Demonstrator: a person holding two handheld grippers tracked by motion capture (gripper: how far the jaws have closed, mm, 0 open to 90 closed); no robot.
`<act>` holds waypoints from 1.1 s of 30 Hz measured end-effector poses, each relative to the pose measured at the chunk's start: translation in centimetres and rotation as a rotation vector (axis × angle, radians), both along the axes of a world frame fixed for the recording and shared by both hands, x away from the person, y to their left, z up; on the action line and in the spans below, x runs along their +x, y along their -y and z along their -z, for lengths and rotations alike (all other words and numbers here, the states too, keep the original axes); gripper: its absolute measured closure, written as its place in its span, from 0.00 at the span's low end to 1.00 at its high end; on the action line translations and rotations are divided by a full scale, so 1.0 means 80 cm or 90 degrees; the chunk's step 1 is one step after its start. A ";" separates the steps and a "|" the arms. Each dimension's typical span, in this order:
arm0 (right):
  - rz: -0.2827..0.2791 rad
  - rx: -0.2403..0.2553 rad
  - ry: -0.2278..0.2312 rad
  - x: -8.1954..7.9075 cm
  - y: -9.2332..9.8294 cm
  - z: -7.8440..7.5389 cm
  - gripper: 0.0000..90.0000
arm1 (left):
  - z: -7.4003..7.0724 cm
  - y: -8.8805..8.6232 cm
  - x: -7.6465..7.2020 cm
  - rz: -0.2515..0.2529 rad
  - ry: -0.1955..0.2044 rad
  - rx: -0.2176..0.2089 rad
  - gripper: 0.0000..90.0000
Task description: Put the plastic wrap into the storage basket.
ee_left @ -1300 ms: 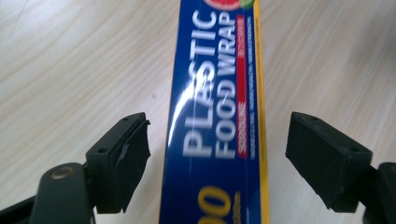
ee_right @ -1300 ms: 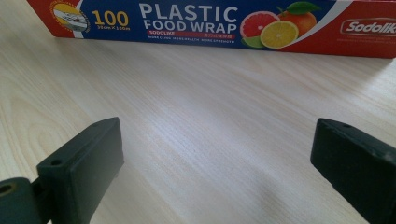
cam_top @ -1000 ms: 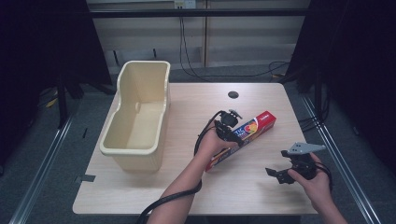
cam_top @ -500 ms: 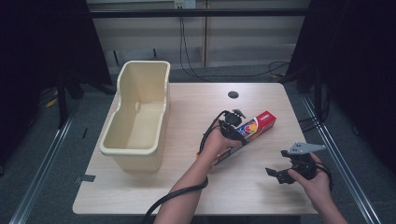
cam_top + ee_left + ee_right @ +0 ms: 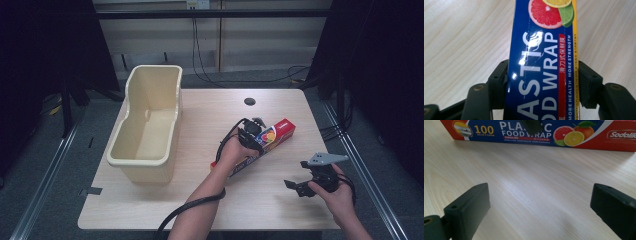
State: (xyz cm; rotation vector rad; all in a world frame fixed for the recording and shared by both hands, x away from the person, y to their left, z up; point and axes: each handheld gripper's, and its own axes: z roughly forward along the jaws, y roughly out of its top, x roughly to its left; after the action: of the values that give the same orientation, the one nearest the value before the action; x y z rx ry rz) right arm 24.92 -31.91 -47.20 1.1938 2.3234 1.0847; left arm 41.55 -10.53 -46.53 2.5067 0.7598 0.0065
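A: While the right tool (image 5: pixel 301 183) sits at the lower right of the high view, spread with only bare bench (image 5: pixel 210 105) between its jaws, what has changed at the left one?

B: A second ago the left tool (image 5: pixel 252 131) stood over the plastic wrap box (image 5: pixel 260 145) with its jaws wider; they have just been closing, and now they pinch the box across its narrow width. In the left gripper view the black pads (image 5: pixel 499 82) press both long edges of the box (image 5: pixel 544 65).

A: Where is the box?

B: It lies slanted on the bench just right of centre in the high view, its red end toward the upper right, in the same place as before. The cream tub (image 5: pixel 150 125) stands at centre left, well apart from it

A: And the right hand?

B: It has kept still
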 end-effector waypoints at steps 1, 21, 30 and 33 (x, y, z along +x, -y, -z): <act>-0.003 -0.002 0.002 0.000 0.000 0.000 0.03 | -0.001 0.000 0.000 -0.001 -0.005 0.006 0.44; -0.004 -0.001 0.003 0.002 0.000 0.001 0.03 | -0.047 -0.021 0.006 -0.021 -0.039 0.054 0.45; -0.003 0.000 0.004 0.002 0.001 0.001 0.03 | -0.068 -0.037 0.010 -0.034 -0.048 0.056 0.45; -0.003 0.000 0.003 0.002 0.000 0.001 0.03 | -0.076 -0.044 0.011 -0.044 -0.050 0.060 0.45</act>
State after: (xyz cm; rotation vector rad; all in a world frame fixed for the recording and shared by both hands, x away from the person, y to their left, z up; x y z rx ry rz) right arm 25.06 -31.94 -47.27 1.1852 2.3240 1.0873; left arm 42.42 -7.04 -40.46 2.5809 0.8978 -0.0335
